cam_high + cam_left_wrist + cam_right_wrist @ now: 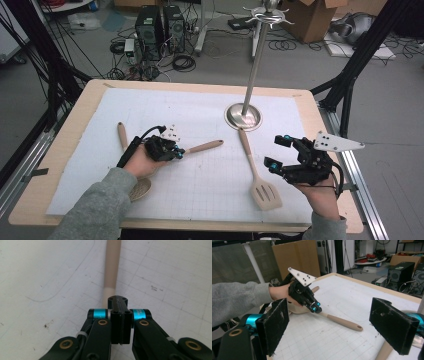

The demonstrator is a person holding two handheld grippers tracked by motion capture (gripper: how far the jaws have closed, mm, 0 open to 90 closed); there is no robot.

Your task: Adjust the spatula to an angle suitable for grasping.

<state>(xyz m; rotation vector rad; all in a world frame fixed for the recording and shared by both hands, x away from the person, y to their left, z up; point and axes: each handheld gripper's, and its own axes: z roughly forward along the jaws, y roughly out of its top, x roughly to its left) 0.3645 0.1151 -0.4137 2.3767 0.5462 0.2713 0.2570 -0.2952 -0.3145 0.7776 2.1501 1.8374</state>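
The spoon [202, 146] lies flat on the desk [310, 107], and its neck is pinched between the pressed-together jaws of the left tool [178, 152]; in the left gripper view the tan handle [111, 265] runs straight ahead from the jaw tips. The grip appears to be taken low on the handle, close to the bowl, so that the long free end with its hanging hole [359, 327] is left clear, probably to be slipped onto the stand [244, 114] that rises beyond and to the right of that tool. The right tool [276, 151] is held spread and empty, just right of the spatula [260, 182], whose handle points toward the stand's base; it is judged to be waiting for its own pick. A ladle [122, 136] lies partly under the left hand [142, 162], behind the left tool.
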